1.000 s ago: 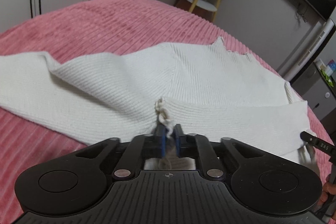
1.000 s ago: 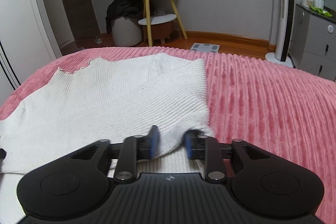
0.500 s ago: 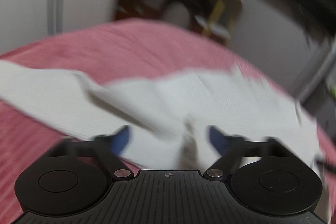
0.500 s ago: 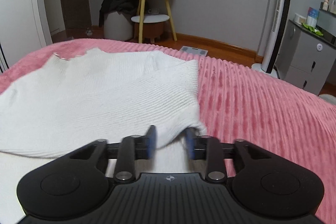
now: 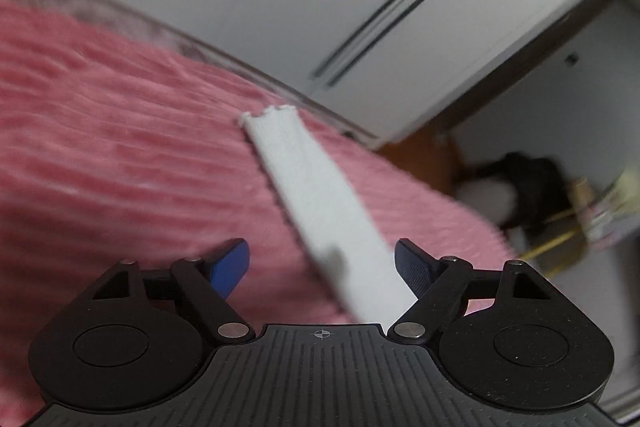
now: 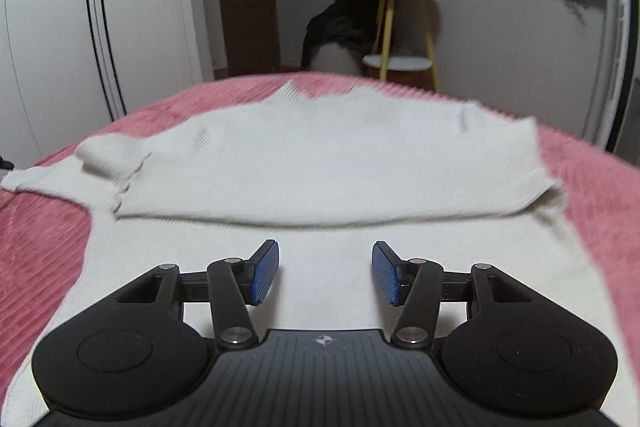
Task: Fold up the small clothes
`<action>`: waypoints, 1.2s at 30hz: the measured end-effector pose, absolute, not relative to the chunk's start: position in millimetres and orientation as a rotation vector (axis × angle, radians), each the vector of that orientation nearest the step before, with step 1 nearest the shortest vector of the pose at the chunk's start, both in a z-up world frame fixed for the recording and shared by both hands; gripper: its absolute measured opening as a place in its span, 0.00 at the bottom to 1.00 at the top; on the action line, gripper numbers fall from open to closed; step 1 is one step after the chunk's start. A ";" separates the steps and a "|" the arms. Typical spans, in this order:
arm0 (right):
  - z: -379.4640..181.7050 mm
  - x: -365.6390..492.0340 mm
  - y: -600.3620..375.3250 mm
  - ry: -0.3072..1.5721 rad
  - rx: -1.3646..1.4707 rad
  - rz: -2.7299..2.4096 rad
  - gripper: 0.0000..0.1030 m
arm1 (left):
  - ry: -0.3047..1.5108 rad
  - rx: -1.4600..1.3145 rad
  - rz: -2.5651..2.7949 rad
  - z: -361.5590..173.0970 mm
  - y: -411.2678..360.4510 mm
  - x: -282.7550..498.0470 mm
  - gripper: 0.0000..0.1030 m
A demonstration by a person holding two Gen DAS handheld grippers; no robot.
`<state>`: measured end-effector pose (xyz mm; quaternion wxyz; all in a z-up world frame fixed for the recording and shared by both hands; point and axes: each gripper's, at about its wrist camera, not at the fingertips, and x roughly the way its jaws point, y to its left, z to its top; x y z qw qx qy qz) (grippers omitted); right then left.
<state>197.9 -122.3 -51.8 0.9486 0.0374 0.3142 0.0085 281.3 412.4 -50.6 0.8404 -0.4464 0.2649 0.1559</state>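
One white ribbed-knit sweater [image 6: 320, 163] lies flat on the bed [image 6: 592, 179], which is covered in a pink, plush, corded blanket. Its upper part is folded down over the body, leaving a straight folded edge just ahead of the right gripper [image 6: 326, 273]. That gripper hovers over the lower part of the sweater, its two blue-padded fingers spread apart and holding nothing. The left gripper [image 5: 322, 267] is likewise released, fingers wide. One long, narrow sleeve [image 5: 316, 195] runs between them and away across the blanket, ending in a scalloped cuff near the bed's edge.
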 end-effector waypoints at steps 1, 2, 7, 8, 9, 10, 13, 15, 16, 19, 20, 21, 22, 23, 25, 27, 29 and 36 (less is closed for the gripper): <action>-54.9 198.7 -120.4 0.651 0.082 0.013 0.50 | 0.578 -0.974 0.292 -54.9 419.5 287.5 0.84; -57.6 198.4 -118.9 0.653 0.085 0.007 0.50 | 0.589 -0.989 0.280 -58.0 423.7 293.4 0.84; -61.9 195.3 -113.3 0.642 0.073 -0.017 0.51 | 0.527 -1.045 0.283 -63.9 430.4 301.7 0.70; -62.6 195.2 -112.4 0.642 0.068 -0.020 0.52 | 0.529 -1.043 0.285 -62.9 430.3 304.0 0.42; -62.8 195.6 -111.8 0.643 0.063 -0.020 0.52 | 0.546 -1.046 0.281 -63.1 432.1 307.0 0.27; -62.9 195.7 -111.8 0.643 0.063 -0.020 0.53 | 0.562 -1.061 0.276 -63.6 433.9 307.3 0.11; -63.7 196.2 -112.0 0.639 0.073 -0.019 0.53 | 0.525 -1.040 0.283 -55.5 435.7 295.9 0.11; -63.5 195.7 -112.7 0.636 0.075 -0.017 0.53 | 0.503 -1.001 0.267 -46.4 430.4 291.4 0.08; -63.2 195.4 -113.2 0.636 0.077 -0.015 0.53 | 0.488 -0.977 0.242 -39.8 425.9 290.1 0.06; -61.1 195.3 -115.9 0.637 0.093 -0.005 0.53 | 0.437 -0.870 0.125 -11.5 398.2 291.4 0.04; -60.0 195.1 -117.5 0.637 0.103 -0.001 0.53 | 0.418 -0.818 0.074 1.2 382.3 290.8 0.04; -58.9 194.5 -119.8 0.636 0.116 0.003 0.53 | 0.401 -0.766 0.014 13.7 363.7 290.3 0.04; -57.9 193.8 -121.7 0.635 0.130 0.006 0.53 | 0.394 -0.722 -0.055 24.4 343.8 290.2 0.04; -56.8 193.2 -123.3 0.633 0.143 0.008 0.53 | 0.401 -0.693 -0.131 32.2 324.8 290.0 0.04; -55.1 191.5 -126.8 0.633 0.164 0.013 0.53 | 0.435 -0.641 -0.227 40.7 292.6 292.5 0.08; -53.6 190.3 -128.7 0.636 0.178 0.013 0.53 | 0.466 -0.621 -0.213 36.8 278.4 292.4 0.23; -51.5 188.8 -130.9 0.638 0.185 0.020 0.53 | 0.490 -0.687 -0.147 22.2 288.1 288.7 0.71; -51.8 182.3 -144.3 0.635 0.214 0.026 0.58 | 0.526 -0.970 0.189 -33.3 373.1 262.9 0.74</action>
